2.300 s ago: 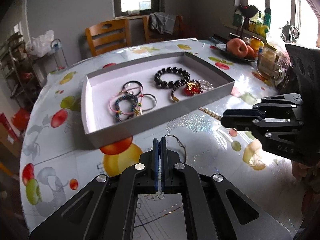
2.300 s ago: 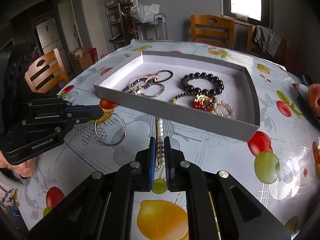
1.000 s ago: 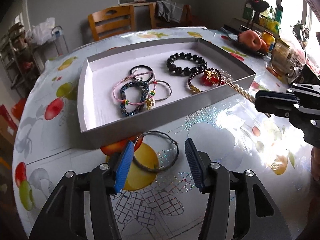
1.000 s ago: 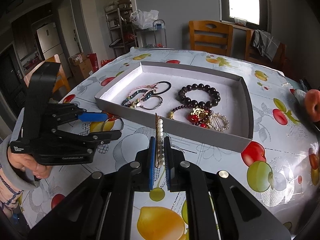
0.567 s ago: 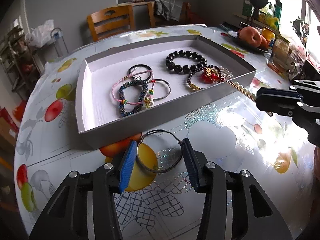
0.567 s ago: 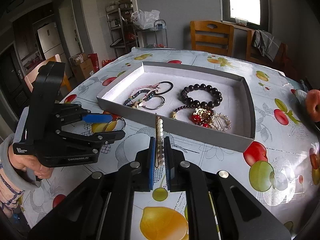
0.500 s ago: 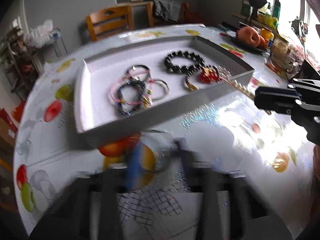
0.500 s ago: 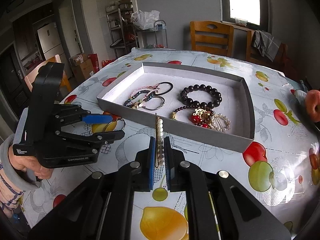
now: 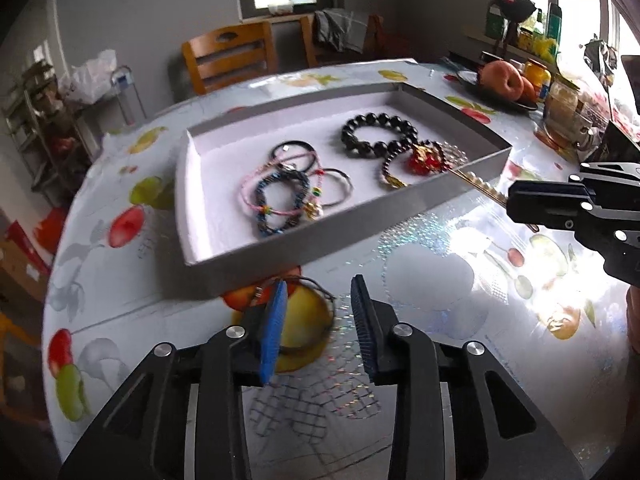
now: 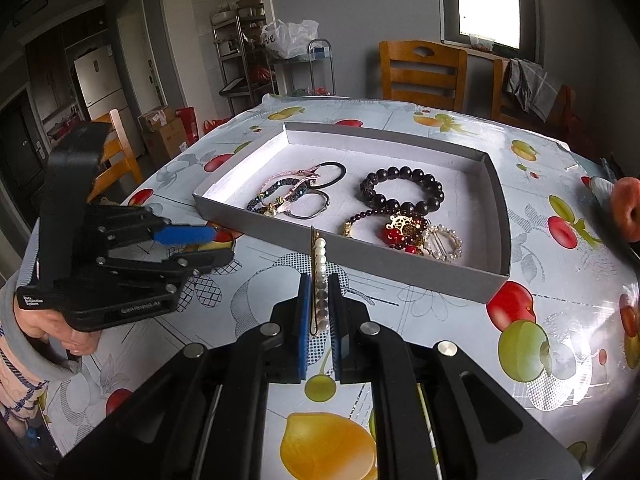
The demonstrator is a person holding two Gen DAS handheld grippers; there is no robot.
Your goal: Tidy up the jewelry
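Observation:
A thin wire bangle point(image 9: 316, 284) lies on the fruit-print tablecloth just in front of the grey tray point(image 9: 320, 240). My left gripper point(image 9: 318, 312) hovers over it with its jaws opening; the left blue pad point(image 9: 274, 332) overlaps the ring and the right pad stands clear of it. In the right wrist view the left gripper point(image 10: 220, 245) hides the bangle. My right gripper point(image 10: 319, 280) is shut on a pearl hair clip point(image 10: 320, 256) that points at the tray's front wall point(image 10: 360, 256). Inside lie a dark bead bracelet point(image 10: 404, 188), a red-gold charm bracelet point(image 10: 400, 228) and cord bracelets point(image 10: 292, 196).
A plate of peaches point(image 9: 504, 80) and jars point(image 9: 560, 100) stand at the table's far right edge. Wooden chairs point(image 9: 228, 56) are behind the table. A person's hand point(image 10: 60, 332) holds the left gripper at the table's left edge.
The left gripper's pads closed in on the bangle, then parted again, and the view blurred in between. The right gripper with the pearl clip stayed where it was.

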